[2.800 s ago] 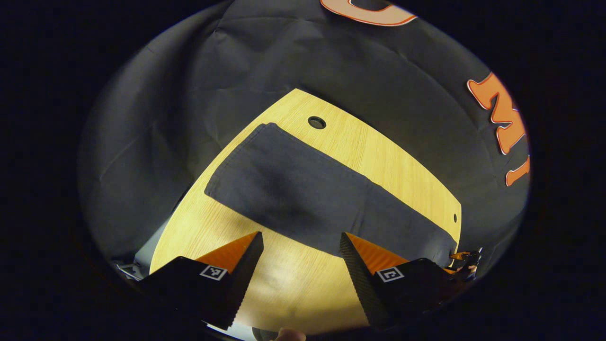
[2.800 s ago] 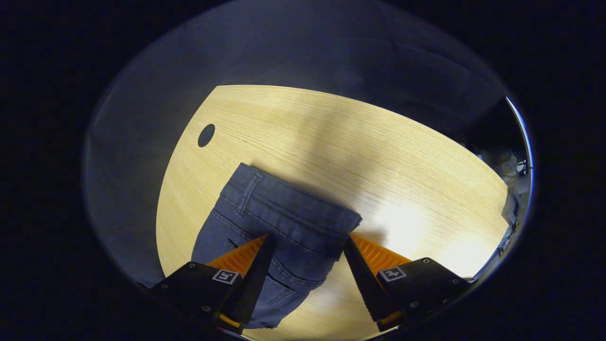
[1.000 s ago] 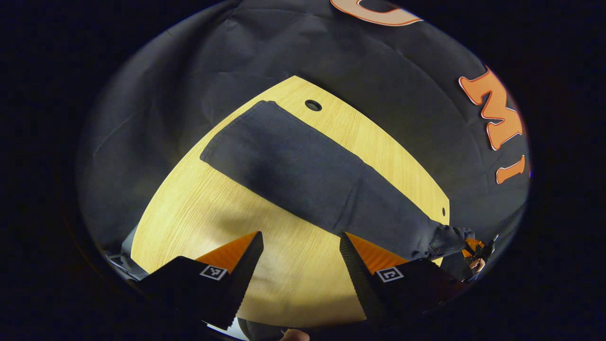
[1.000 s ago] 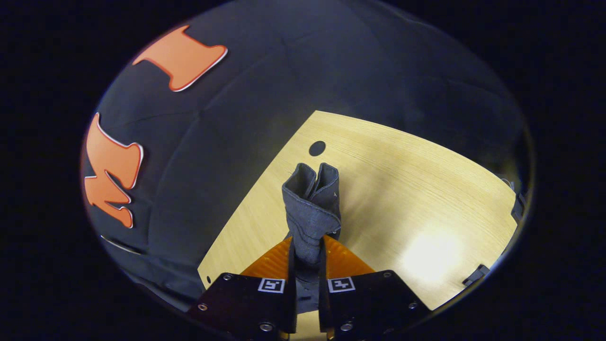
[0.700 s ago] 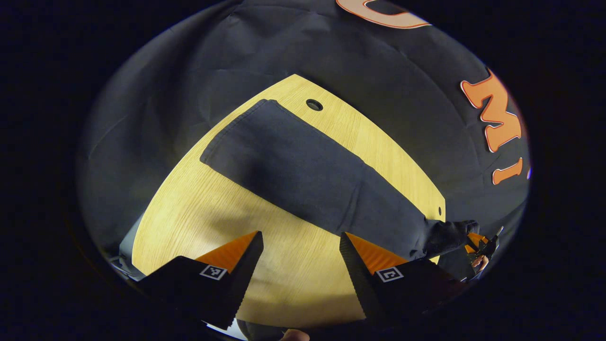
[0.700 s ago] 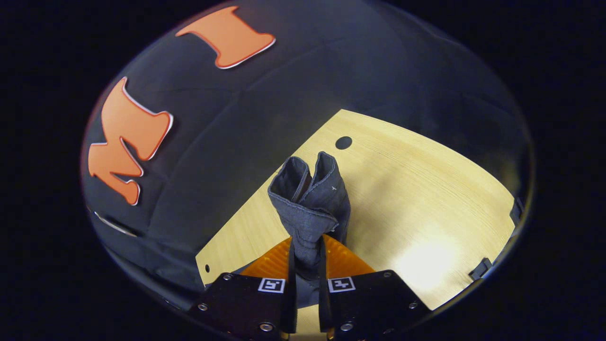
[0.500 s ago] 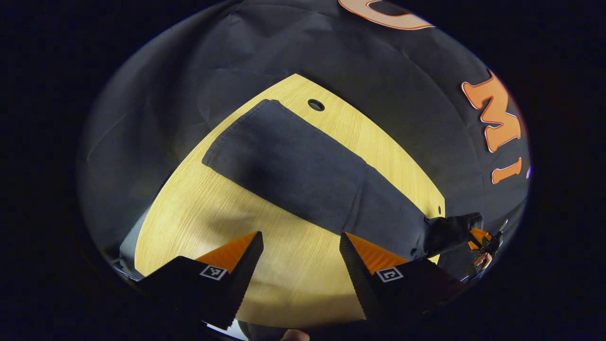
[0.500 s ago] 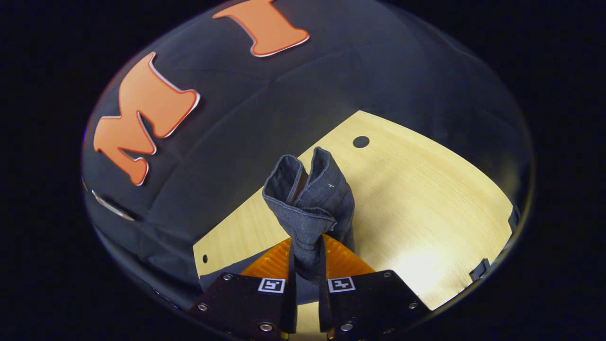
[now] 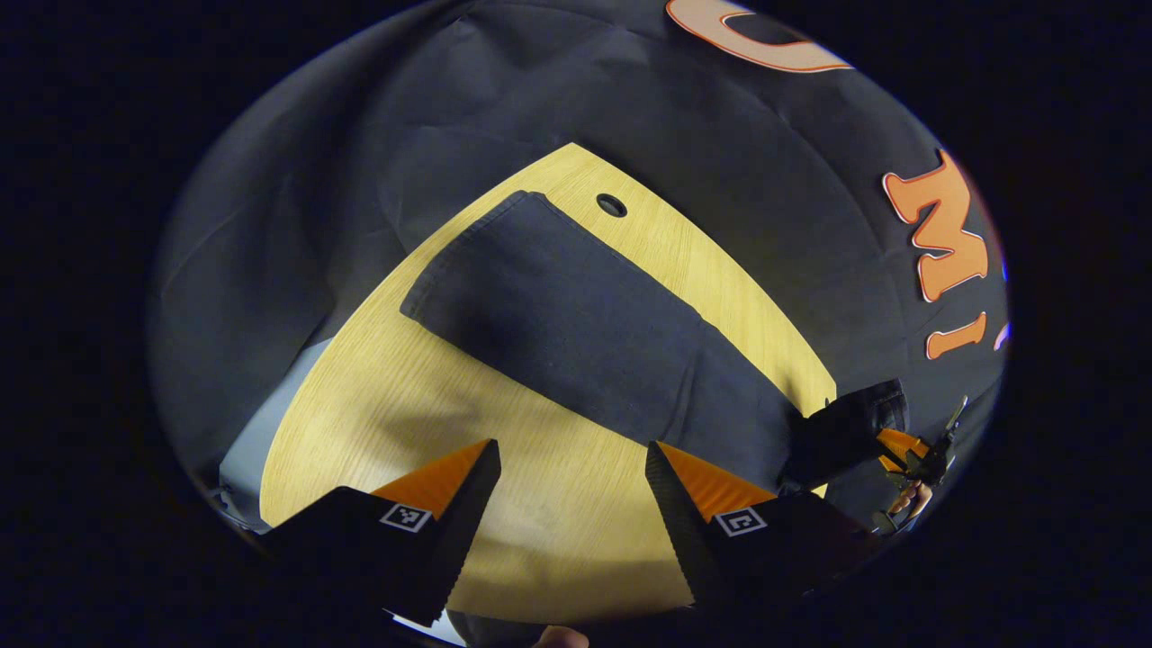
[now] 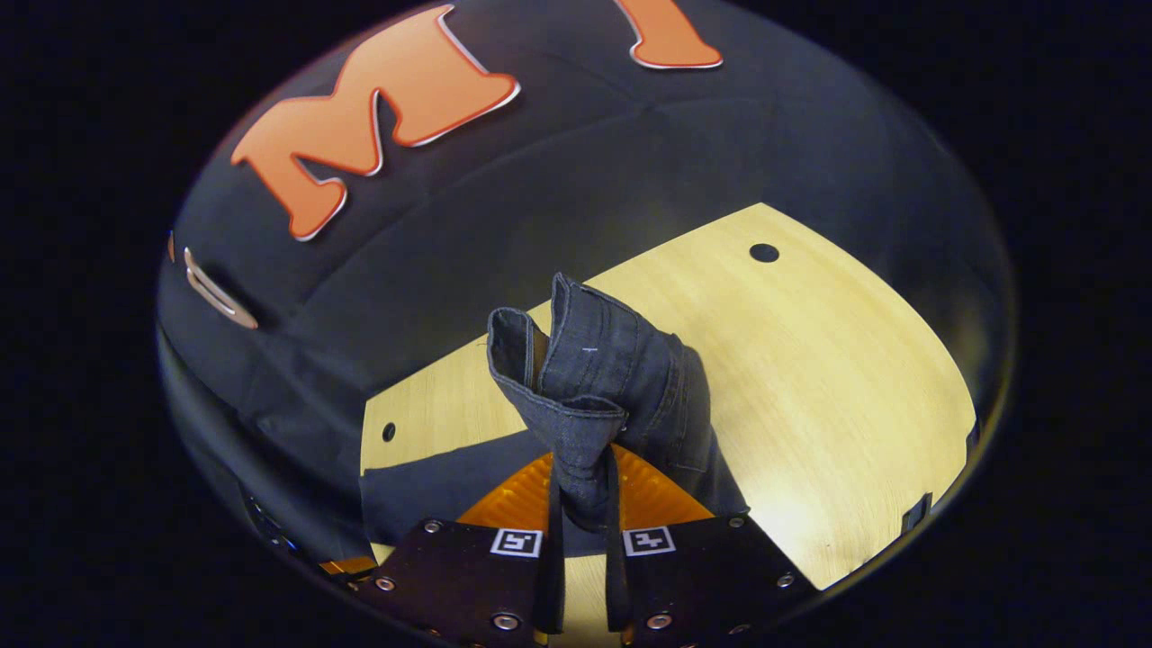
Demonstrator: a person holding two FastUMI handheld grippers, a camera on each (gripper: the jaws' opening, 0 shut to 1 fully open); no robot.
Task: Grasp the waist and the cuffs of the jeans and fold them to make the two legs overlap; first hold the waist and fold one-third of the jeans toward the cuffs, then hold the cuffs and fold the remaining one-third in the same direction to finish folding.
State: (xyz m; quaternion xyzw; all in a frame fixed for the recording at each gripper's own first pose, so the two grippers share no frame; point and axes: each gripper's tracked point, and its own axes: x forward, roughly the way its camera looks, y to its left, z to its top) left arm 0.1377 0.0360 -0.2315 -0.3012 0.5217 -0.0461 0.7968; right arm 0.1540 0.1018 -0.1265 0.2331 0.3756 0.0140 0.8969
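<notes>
Lifted higher than a moment ago, the waist end of the dark blue denim jeans [image 10: 594, 378] now stands bunched well above the light wooden counter [image 10: 828, 378] in the right gripper view, where it was lying flat under parted fingers 2.8 seconds back. The right gripper [image 10: 583, 504] has its fingers closed tight on a gathered fold of the waistband, the cloth rising between them in a crumpled, upright clump with two open folds at the top. Below the clump, more denim trails down and to the left onto the counter.

From the left gripper view, the rest of the jeans [image 9: 576, 333] lies flat as a long dark strip running diagonally across the counter [image 9: 378, 423], its cuff end near a small round hole [image 9: 611, 205] in the wood at the far edge. The strip's other end climbs off the surface at the right, where the right gripper [image 9: 900, 447] and the hand [image 9: 907, 497] holding it appear small and far off. The left gripper [image 9: 571, 477] hangs above bare wood just beside the near edge of the jeans, its fingers spread wide with nothing between them. A second, smaller hole [image 10: 388, 431] marks the counter near the lifted waist.
</notes>
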